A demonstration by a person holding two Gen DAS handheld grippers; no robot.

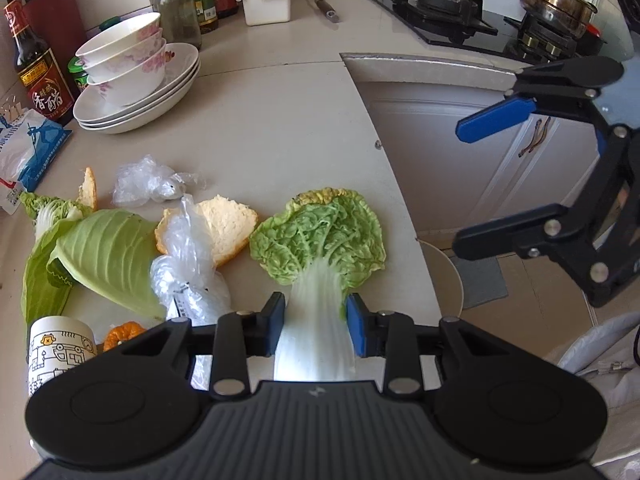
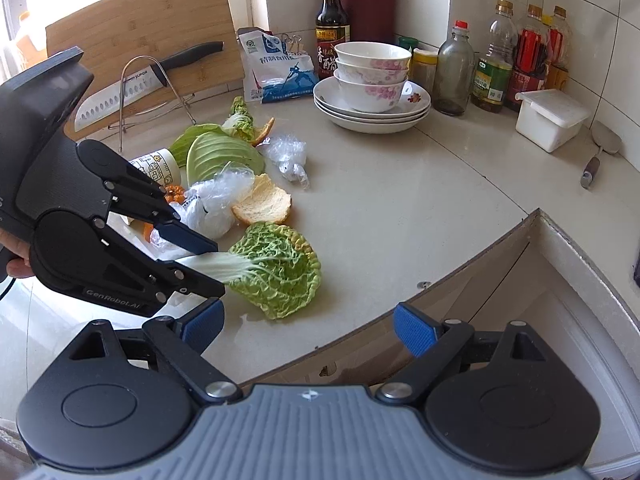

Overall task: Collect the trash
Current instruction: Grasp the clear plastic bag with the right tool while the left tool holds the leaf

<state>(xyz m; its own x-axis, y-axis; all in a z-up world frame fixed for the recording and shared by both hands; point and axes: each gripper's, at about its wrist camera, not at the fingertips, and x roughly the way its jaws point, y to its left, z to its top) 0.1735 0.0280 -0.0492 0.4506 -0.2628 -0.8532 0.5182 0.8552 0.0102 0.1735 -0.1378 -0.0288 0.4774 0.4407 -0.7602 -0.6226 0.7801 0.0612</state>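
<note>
My left gripper (image 1: 316, 316) is shut on the white stalk of a napa cabbage leaf (image 1: 320, 236), whose green frilly blade lies on the counter near its front edge. From the right wrist view the left gripper (image 2: 200, 258) clamps that leaf (image 2: 280, 268). More trash lies left of it: a bread piece (image 1: 228, 228), crumpled plastic bags (image 1: 188, 264), a cabbage leaf (image 1: 104, 256), a paper cup (image 1: 60, 348) and orange peel (image 1: 124, 332). My right gripper (image 2: 308, 330) is open and empty, off the counter edge, also seen in the left wrist view (image 1: 476, 184).
Stacked bowls on plates (image 2: 372, 92) stand at the back. Bottles (image 2: 492, 64), a white lidded box (image 2: 552, 118), a salt bag (image 2: 276, 68) and a knife on a rack (image 2: 132, 88) line the wall. A stove with a pot (image 1: 556, 0) lies beyond the counter gap. A bin rim (image 1: 448, 276) shows below the counter edge.
</note>
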